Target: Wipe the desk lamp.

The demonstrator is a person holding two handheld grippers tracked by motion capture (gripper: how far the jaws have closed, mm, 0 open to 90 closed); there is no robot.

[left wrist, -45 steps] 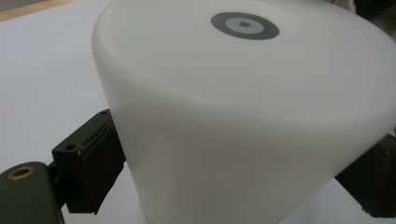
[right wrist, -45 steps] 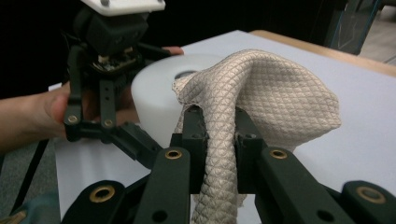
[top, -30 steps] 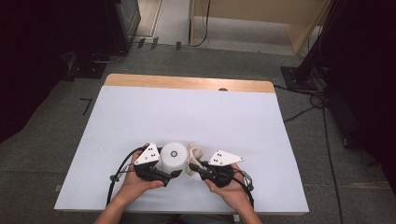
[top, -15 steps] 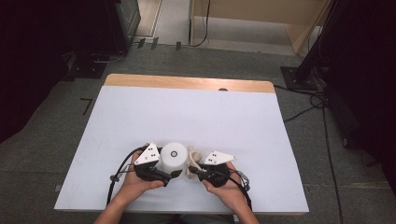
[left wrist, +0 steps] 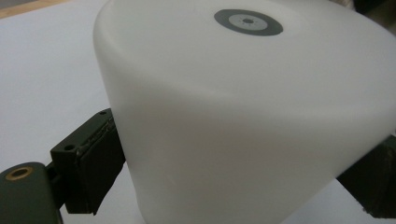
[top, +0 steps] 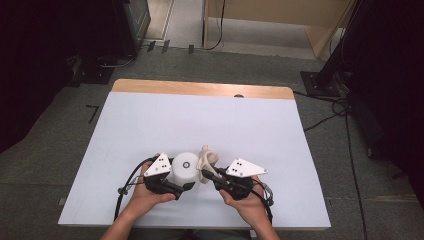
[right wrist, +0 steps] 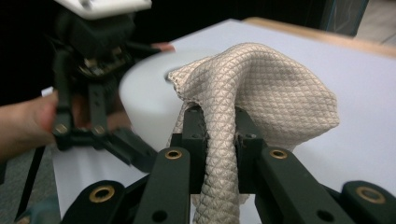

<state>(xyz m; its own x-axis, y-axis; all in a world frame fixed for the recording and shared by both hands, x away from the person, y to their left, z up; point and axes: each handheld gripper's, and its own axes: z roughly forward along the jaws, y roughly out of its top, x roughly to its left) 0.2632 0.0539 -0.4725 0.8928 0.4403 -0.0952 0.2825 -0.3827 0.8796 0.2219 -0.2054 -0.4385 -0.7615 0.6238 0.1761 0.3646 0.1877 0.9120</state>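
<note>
1. On my left, the left gripper (top: 186,186) sits low on the white table (top: 125,130), near the front edge, with the person's left hand (top: 145,197) wrapped around its body.
2. Its fingers (left wrist: 91,163) are spread wide and press against both sides of the white cylinder (top: 185,169); in the left gripper view the pads lie flat on its wall, so I read that as a firm hold.
3. The cylinder stands upright on the table between my two grippers, with a small grey ring (left wrist: 248,21) in the middle of its flat top.
4. Just right of it hangs the beige quilted cloth (top: 207,159), bunched up and touching the cylinder's side.
5. The right gripper (top: 204,173) has its fingers (right wrist: 194,135) drawn narrow, pinching a fold of that cloth (right wrist: 261,88); the rest drapes over the jaws.
6. The person's right hand (top: 245,202) holds that gripper near the front edge.
</note>
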